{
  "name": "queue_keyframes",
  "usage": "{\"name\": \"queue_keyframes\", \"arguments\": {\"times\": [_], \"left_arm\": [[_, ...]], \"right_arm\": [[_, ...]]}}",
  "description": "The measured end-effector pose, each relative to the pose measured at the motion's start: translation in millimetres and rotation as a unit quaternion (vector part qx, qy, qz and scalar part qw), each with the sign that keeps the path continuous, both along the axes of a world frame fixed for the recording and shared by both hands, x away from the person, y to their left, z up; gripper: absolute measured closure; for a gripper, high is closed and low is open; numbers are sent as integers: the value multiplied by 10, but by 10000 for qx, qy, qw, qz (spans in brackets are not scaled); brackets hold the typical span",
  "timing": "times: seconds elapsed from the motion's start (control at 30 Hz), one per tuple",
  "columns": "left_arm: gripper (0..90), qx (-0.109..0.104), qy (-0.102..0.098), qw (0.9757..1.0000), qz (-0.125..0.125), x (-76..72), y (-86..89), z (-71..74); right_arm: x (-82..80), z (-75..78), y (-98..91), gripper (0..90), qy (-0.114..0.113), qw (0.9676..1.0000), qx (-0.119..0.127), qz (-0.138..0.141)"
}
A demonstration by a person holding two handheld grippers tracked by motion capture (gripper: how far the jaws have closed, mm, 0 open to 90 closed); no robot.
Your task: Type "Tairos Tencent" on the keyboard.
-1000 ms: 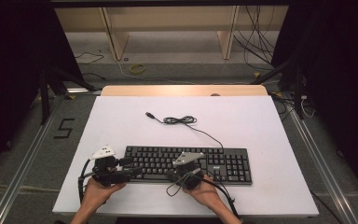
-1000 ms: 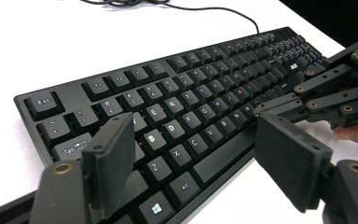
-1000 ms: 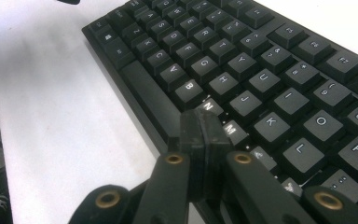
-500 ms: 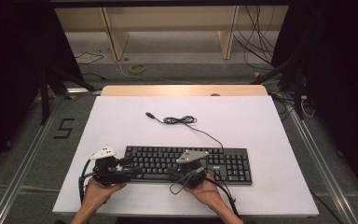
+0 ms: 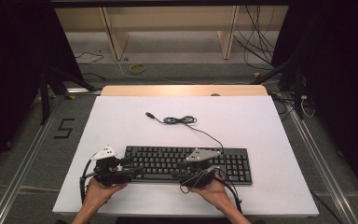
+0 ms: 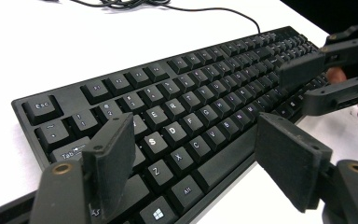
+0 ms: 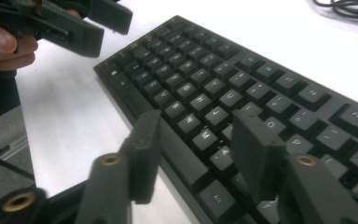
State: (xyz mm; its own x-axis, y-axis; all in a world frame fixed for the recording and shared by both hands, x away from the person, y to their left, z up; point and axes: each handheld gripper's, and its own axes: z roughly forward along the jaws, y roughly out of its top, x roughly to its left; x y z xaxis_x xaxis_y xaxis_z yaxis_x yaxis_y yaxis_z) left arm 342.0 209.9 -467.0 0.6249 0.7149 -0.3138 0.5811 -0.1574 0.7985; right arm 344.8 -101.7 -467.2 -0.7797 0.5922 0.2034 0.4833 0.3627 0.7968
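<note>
You have the black keyboard (image 5: 189, 163) lying flat near your edge of the white table (image 5: 270, 126), long side running across, its thin cable (image 5: 186, 121) trailing away to a loose coil and a plug further up the table. Both grippers sit at its near edge. Your left gripper (image 6: 193, 165) hangs over the left end, around the Tab, Z and Alt keys, jaws spread wide with nothing between them but air above the keycaps. Your right gripper (image 7: 198, 149) hovers over the lower row near the space bar; its jaws have just been opening and now stand apart, pressing on nothing, the keyboard's front edge below the gap.

By my reading, a grip at the front edge has just been let go, so the keyboard looks placed; what is left is to draw both hands back, or to take hold again if it needs squaring.

The keyboard is full-size with a number pad, matte, white legends, every key in place.
</note>
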Motion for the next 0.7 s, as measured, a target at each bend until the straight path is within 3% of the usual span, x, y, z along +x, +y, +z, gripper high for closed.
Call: {"name": "queue_keyframes", "arguments": {"times": [0.33, 0.7], "left_arm": [[288, 4, 20, 10000, 0, 2, -6, -5], [289, 42, 37, 10000, -2, 6, -8, -12]], "right_arm": [[25, 50, -48, 411, -28, 9998, 141, -125], [51, 59, -61, 372, 45, 9999, 73, -124]]}}
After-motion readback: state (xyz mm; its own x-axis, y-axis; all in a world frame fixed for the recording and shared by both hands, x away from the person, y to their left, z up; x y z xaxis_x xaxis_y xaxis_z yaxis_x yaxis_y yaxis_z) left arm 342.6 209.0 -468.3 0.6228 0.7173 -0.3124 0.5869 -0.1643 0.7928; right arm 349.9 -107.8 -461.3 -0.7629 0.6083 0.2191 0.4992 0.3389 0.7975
